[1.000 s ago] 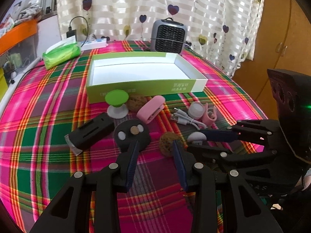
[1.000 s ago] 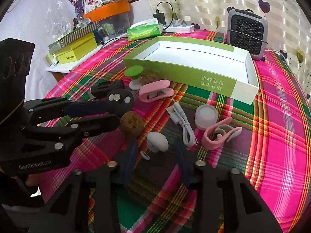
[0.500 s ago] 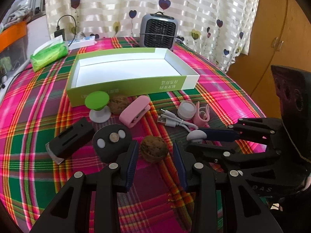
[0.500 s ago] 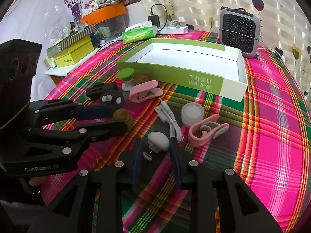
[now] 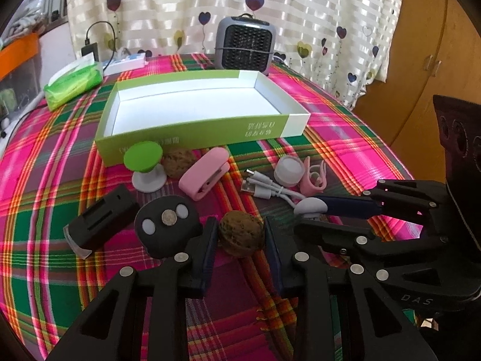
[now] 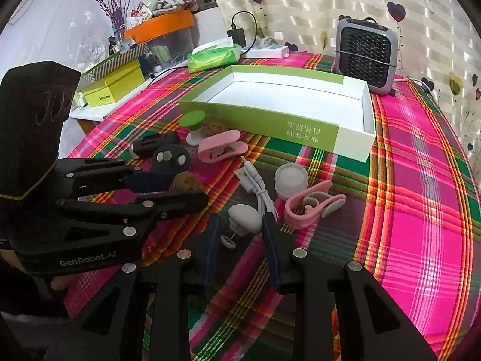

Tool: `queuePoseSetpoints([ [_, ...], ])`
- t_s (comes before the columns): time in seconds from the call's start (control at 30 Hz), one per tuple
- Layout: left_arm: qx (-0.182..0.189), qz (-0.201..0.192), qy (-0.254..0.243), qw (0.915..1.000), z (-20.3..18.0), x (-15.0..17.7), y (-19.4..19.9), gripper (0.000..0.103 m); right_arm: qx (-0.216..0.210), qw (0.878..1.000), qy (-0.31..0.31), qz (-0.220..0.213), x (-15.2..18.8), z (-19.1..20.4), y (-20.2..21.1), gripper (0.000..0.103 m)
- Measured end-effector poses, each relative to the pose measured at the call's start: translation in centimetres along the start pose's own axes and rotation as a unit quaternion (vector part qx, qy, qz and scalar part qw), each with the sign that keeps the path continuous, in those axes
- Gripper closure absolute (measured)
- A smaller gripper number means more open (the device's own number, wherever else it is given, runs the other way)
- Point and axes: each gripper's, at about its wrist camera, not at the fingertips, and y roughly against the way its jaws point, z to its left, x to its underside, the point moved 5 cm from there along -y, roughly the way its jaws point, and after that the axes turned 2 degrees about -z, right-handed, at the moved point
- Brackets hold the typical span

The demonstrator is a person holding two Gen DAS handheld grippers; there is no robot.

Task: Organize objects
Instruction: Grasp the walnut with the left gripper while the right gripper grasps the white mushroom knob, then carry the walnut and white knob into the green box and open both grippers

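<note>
Brown walnut (image 5: 240,234) sits dead centre between the left gripper (image 5: 240,234) pads — jaws closing on it right now, nut already in the gap. Left pad looks about on the shell, right pad w/ a sliver of daylight, so I'd say not squeezed yet. Nut's roundish, no real long axis, so approach angle hardly matters; it rests on the plaid cloth (image 5: 45,210), straight ahead of the fingers and below them.

Just left of it: black round gadget (image 5: 166,225), nearly touching the left finger. Could get nudged, imo.

Moving right: white mushroom-shaped piece (image 6: 245,218) lies between the right gripper (image 6: 240,234) pads, cap pointing away, thin pin and small ring trailing back toward the camera. Jaws narrow around it; right pad appears to touch the cap, left pad stands a bit off. Clamped or not — can't tell from here.

Each hand has its own target, grippers side by side, tips near each other but apart.

Green-and-white box (image 5: 192,141) is beyond both, past the row of clutter, open and w/ nothing inside. Likely drop spot: lift, then forward over the near wall. Left hand's route crosses the pink clip (image 5: 204,177).
</note>
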Motion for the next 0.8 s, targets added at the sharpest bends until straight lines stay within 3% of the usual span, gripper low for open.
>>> queuePoseSetpoints([
  [0.4,-0.013,-0.037,-0.011,0.9992,-0.1,-3.0,1.2,0.074,0.012,0.999,0.010,-0.031,-2.9,-0.8,0.7,0.073],
  [0.8,-0.046,-0.061,-0.008,0.9970,2.3,-8.5,-0.1,0.074,0.043,0.997,0.027,-0.051,-8.0,-3.3,-0.6,0.073],
])
